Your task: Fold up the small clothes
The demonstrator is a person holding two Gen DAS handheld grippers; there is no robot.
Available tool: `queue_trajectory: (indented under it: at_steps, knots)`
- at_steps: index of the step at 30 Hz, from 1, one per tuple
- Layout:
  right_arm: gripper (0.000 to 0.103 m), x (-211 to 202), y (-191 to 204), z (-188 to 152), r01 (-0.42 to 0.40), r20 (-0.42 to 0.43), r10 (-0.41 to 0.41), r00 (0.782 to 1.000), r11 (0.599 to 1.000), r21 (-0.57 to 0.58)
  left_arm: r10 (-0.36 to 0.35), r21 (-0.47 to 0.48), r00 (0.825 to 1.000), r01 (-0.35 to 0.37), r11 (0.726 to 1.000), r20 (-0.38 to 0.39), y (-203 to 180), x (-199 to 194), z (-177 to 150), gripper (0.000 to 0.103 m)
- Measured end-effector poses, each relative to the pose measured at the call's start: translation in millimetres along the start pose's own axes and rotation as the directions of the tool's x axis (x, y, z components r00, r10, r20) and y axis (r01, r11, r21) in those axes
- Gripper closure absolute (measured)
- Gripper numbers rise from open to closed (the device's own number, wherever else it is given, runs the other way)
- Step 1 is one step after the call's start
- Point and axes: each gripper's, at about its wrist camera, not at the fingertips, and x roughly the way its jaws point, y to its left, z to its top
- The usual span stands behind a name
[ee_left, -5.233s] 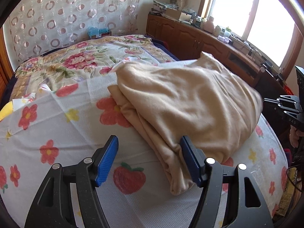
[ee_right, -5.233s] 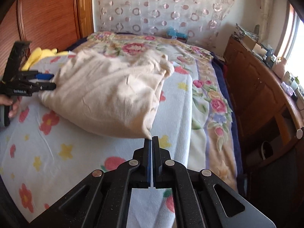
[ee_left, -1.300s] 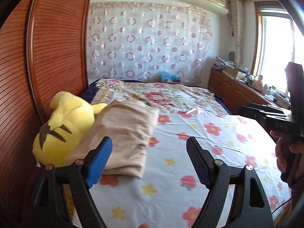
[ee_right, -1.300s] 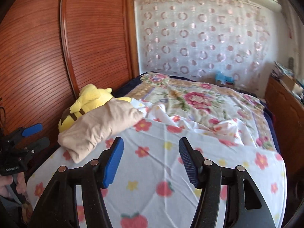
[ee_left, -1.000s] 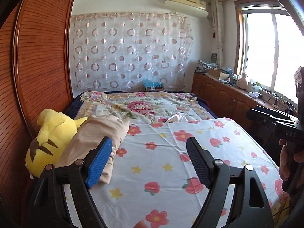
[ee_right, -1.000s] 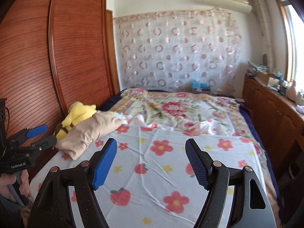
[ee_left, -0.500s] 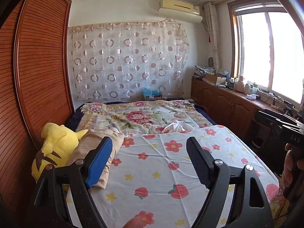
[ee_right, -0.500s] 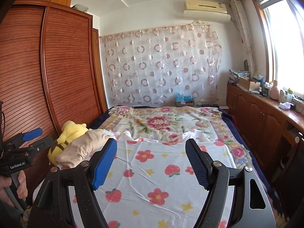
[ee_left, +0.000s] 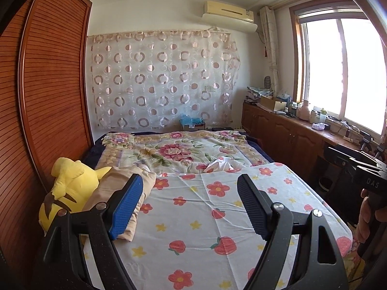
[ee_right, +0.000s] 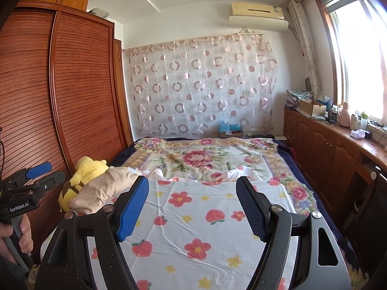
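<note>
At the far left a slatted wooden wardrobe (ee_right: 60, 101) runs along the bed (ee_right: 198, 220). In the right wrist view a hand (ee_right: 23, 232) at the left edge grips the handle of the left gripper (ee_left: 188, 207), whose black body carries the white lettering "GenRobot.AI". Its jaws stand wide apart with nothing between them.

Next comes a yellow plush toy (ee_left: 67, 188) with brown stripes, lying at the bed's left edge against the wardrobe. Touching it on its right side is the beige garment (ee_right: 101, 191), folded into a compact, thick bundle with soft rounded edges, resting on the white sheet (ee_left: 217, 217) printed with red flowers, strawberries and yellow stars. Both grippers are well apart from the garment.

Farther back lies a floral blanket (ee_right: 208, 157), and behind the bed a small cardboard box (ee_right: 231, 133) holds something blue and crumpled. A sheer curtain (ee_right: 200, 84) with ring patterns covers the back wall, below an air conditioner (ee_right: 257, 14).

The right gripper (ee_right: 192, 205) also has its jaws spread wide and empty above the sheet. In the left wrist view its body at the right edge reads "DAS", held by a hand (ee_left: 365, 220).

To the right, an open cardboard box (ee_right: 312, 106) sits on the wooden cabinet (ee_right: 326, 149) under the window (ee_left: 343, 67); its contents cannot be made out.
</note>
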Motion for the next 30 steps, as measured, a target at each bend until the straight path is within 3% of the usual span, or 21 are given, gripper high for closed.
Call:
queue_trajectory:
  at_steps: [30]
  knots:
    - [0.027,-4.3,-16.1,3.4,-0.002,-0.014,0.002,1.000,1.000,-0.008,0.002,-0.001,1.000,-0.002,1.000,-0.010,4.8,-2.2,-0.1,0.022]
